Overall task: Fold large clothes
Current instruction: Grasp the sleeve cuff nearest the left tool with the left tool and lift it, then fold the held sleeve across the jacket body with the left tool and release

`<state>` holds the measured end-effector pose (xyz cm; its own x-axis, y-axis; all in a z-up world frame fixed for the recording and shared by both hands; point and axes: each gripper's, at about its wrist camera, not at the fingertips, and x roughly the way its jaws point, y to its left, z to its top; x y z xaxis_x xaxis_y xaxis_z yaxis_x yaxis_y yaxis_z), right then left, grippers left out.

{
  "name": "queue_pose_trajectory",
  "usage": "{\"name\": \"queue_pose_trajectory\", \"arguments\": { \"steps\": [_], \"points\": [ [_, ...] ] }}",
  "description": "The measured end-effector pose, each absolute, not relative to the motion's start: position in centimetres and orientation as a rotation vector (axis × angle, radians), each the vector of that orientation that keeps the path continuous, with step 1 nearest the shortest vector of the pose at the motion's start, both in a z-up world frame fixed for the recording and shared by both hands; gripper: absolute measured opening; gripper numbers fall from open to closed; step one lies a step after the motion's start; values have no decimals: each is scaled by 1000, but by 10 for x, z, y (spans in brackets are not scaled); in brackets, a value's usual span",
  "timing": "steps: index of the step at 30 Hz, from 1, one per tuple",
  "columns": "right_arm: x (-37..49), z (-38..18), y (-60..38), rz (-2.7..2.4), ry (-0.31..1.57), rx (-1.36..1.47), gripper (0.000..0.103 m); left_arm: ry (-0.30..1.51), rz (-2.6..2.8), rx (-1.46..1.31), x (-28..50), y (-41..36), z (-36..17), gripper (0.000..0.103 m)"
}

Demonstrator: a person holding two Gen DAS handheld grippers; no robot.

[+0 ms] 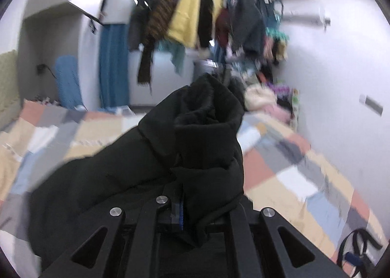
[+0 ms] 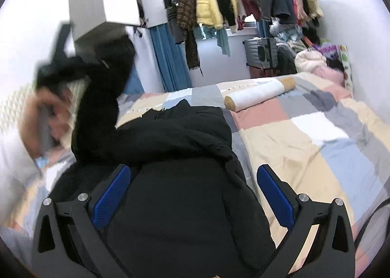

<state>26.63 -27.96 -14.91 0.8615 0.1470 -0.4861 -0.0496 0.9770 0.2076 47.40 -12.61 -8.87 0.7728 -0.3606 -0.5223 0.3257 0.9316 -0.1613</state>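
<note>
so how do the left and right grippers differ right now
The left gripper is shut on the black jacket's sleeve; the right gripper stands open, its blue pads apart over the jacket's body. The left lifts its cloth off the patchwork bed; the right holds nothing. Both share the black frame.

The jacket [image 2: 175,136] lies on the bed [image 2: 304,136], a bolster [image 2: 258,94] behind it, hanging clothes [image 2: 219,2] beyond.
</note>
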Motion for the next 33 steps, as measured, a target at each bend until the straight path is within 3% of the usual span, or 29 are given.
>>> {"name": "queue_pose_trajectory", "arguments": {
  "steps": [10, 15, 23, 24, 26, 27, 28, 33],
  "points": [
    [275, -168, -314, 114, 533, 344, 103, 792, -326, 64, 508, -207, -224, 9],
    [287, -177, -317, 121, 551, 360, 103, 859, -332, 17, 519, -208, -243, 9],
    [288, -185, -317, 118, 566, 360, 103, 796, -345, -16, 499, -195, -227, 11],
    [286, -184, -318, 114, 562, 362, 103, 793, -330, 23, 495, -198, -224, 18],
    [283, -180, -319, 112, 551, 365, 103, 776, -311, 107, 482, -203, -217, 43],
    [282, -179, -319, 111, 546, 364, 103, 755, -298, 160, 471, -205, -213, 66],
    [279, -177, -316, 111, 539, 357, 103, 737, -300, 178, 461, -204, -210, 78],
    [269, -169, -304, 109, 516, 310, 103, 666, -290, 107, 424, -176, -178, 81]
  ]
}}
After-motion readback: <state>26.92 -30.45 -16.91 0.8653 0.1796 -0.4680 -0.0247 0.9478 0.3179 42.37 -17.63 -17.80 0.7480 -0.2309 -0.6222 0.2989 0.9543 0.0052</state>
